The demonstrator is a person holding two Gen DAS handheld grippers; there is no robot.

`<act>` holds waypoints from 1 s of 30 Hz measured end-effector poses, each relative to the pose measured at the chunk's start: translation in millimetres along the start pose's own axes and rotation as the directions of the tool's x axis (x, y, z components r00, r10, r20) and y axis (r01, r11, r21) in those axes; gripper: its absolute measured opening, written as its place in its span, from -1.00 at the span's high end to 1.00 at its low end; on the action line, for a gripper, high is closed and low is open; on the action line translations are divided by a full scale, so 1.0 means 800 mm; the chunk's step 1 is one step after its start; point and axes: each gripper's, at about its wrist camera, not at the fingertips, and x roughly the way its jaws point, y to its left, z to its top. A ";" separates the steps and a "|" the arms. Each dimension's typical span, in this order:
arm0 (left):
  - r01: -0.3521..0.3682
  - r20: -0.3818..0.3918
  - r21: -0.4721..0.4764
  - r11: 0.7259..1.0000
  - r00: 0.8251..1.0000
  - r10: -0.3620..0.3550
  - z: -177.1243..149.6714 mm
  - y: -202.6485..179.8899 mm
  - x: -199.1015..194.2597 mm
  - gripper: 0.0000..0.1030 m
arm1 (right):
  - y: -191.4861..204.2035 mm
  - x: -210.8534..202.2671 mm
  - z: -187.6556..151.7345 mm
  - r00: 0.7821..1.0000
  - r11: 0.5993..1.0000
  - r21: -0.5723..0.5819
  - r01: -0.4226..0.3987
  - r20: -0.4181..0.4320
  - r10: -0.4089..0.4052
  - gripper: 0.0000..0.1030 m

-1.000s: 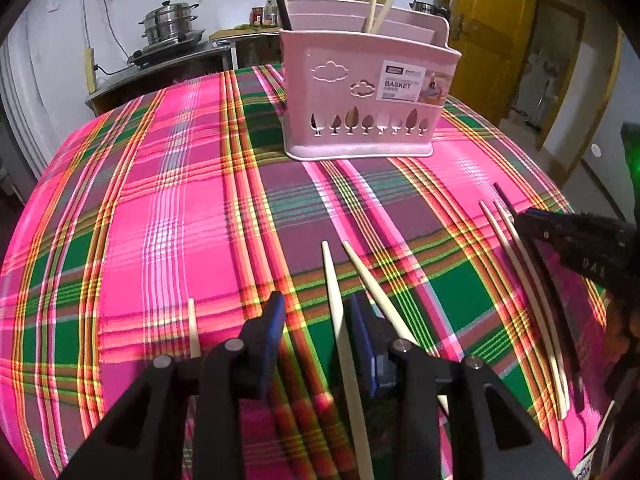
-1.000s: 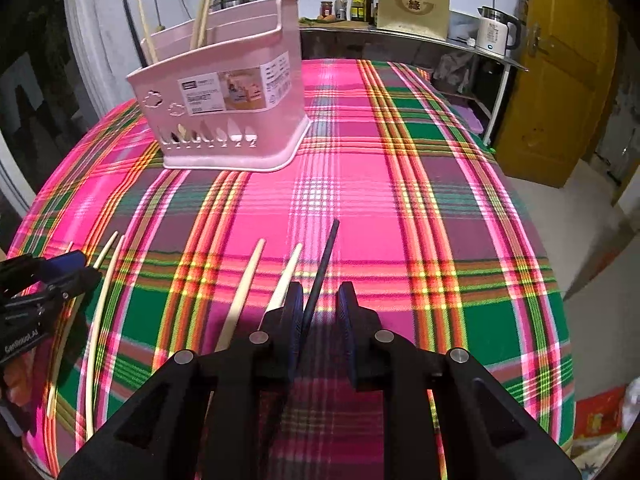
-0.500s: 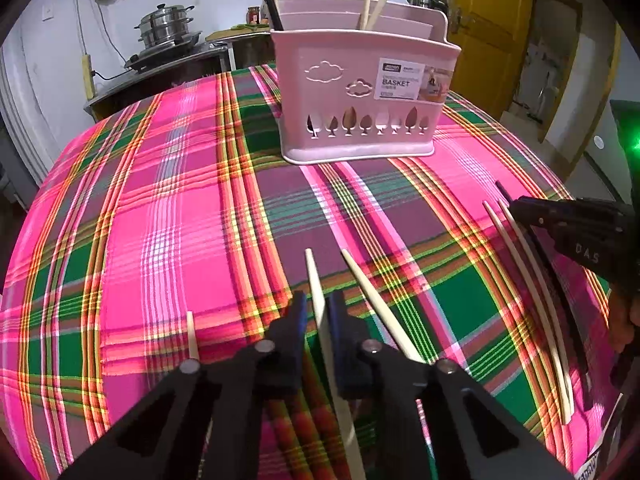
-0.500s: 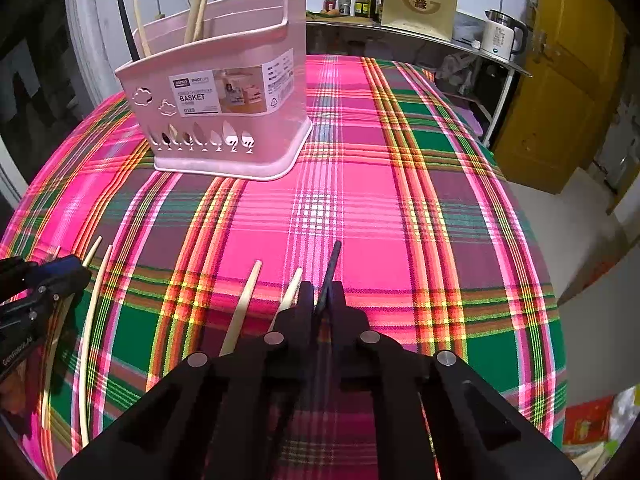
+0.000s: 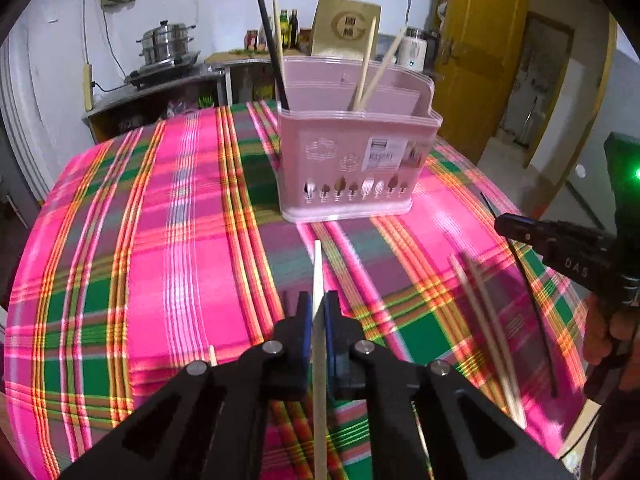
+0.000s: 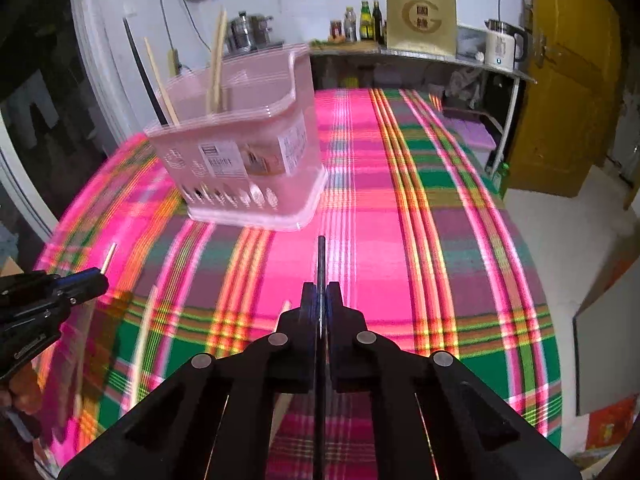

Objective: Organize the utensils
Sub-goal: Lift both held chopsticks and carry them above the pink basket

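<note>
A pink utensil basket [image 5: 352, 160] stands on the plaid tablecloth [image 5: 168, 248] and holds one black and several wooden chopsticks; it also shows in the right wrist view [image 6: 244, 160]. My left gripper [image 5: 318, 312] is shut on a wooden chopstick [image 5: 318, 276], lifted above the cloth and pointing at the basket. My right gripper [image 6: 321, 300] is shut on a black chopstick [image 6: 321, 264], also lifted. Two wooden chopsticks [image 5: 484, 328] lie on the cloth to the right of my left gripper.
The right gripper's body [image 5: 560, 248] with its black chopstick [image 5: 532, 312] shows at the left wrist view's right edge. A counter with a steel pot [image 5: 166, 46], bottles and a kettle [image 6: 500, 48] stands behind the table. A yellow door [image 6: 568, 80] is at right.
Both grippers have closed on their chopsticks and lifted them off the cloth. Both have moved toward the basket, which now looks nearer.
</note>
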 end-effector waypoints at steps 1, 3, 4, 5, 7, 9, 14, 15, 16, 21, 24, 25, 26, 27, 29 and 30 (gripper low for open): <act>0.005 0.014 -0.001 1.000 1.000 -0.005 0.004 0.000 -0.007 0.87 | 0.000 -0.007 0.004 1.000 1.000 0.003 -0.006 0.016 0.006 0.91; 0.017 0.042 -0.002 1.000 0.999 -0.017 0.011 0.001 -0.021 0.87 | 0.002 -0.020 0.011 0.999 1.000 0.005 -0.014 0.046 0.014 0.91; 0.022 0.055 -0.001 1.000 0.998 -0.022 0.014 0.001 -0.028 0.87 | 0.004 -0.028 0.015 0.998 1.000 0.004 -0.017 0.064 0.017 0.91; 0.024 0.070 0.001 1.000 0.997 -0.024 0.019 0.001 -0.035 0.87 | 0.005 -0.034 0.018 0.997 1.000 0.003 -0.018 0.075 0.018 0.91; 0.027 0.092 0.004 1.000 0.995 -0.027 0.026 0.002 -0.045 0.87 | 0.008 -0.044 0.024 0.995 1.000 0.000 -0.021 0.099 0.021 0.91; 0.029 0.111 0.003 1.000 0.993 -0.029 0.031 0.003 -0.055 0.87 | 0.011 -0.057 0.029 0.992 1.000 -0.001 -0.024 0.126 0.024 0.91; 0.038 0.156 -0.002 0.999 0.987 -0.037 0.039 0.005 -0.079 0.87 | 0.014 -0.090 0.036 0.982 0.999 -0.003 -0.035 0.185 0.035 0.91; 0.038 0.163 -0.002 0.999 0.986 -0.037 0.039 0.006 -0.082 0.87 | 0.015 -0.096 0.036 0.980 0.999 -0.005 -0.037 0.196 0.038 0.91; 0.037 0.167 -0.003 0.999 0.985 -0.036 0.039 0.005 -0.085 0.87 | 0.015 -0.101 0.037 0.978 0.999 -0.006 -0.038 0.203 0.038 0.91; 0.039 0.172 -0.005 0.999 0.984 -0.038 0.032 0.007 -0.093 0.87 | 0.018 -0.122 0.033 0.972 0.999 -0.014 -0.042 0.230 0.044 0.91; 0.039 0.173 -0.003 0.999 0.984 -0.038 0.026 0.006 -0.096 0.87 | 0.021 -0.132 0.026 0.971 0.999 -0.023 -0.047 0.235 0.051 0.91; 0.037 0.175 -0.002 0.999 0.984 -0.036 0.024 0.005 -0.098 0.87 | 0.023 -0.136 0.023 0.970 0.998 -0.028 -0.047 0.237 0.053 0.91; 0.042 0.177 -0.003 0.999 0.983 -0.040 0.022 0.005 -0.101 0.87 | 0.023 -0.139 0.020 0.970 0.998 -0.031 -0.045 0.239 0.052 0.91; 0.044 0.177 -0.004 0.999 0.983 -0.043 0.021 0.005 -0.103 0.87 | 0.023 -0.142 0.017 0.969 0.998 -0.034 -0.044 0.241 0.051 0.91; 0.044 0.177 0.000 0.999 0.983 -0.043 0.018 0.004 -0.106 0.87 | 0.024 -0.150 0.013 0.968 0.998 -0.038 -0.046 0.244 0.054 0.91; 0.044 0.177 0.001 0.999 0.983 -0.043 0.017 0.003 -0.108 0.87 | 0.024 -0.155 0.010 0.968 0.998 -0.042 -0.044 0.247 0.053 0.91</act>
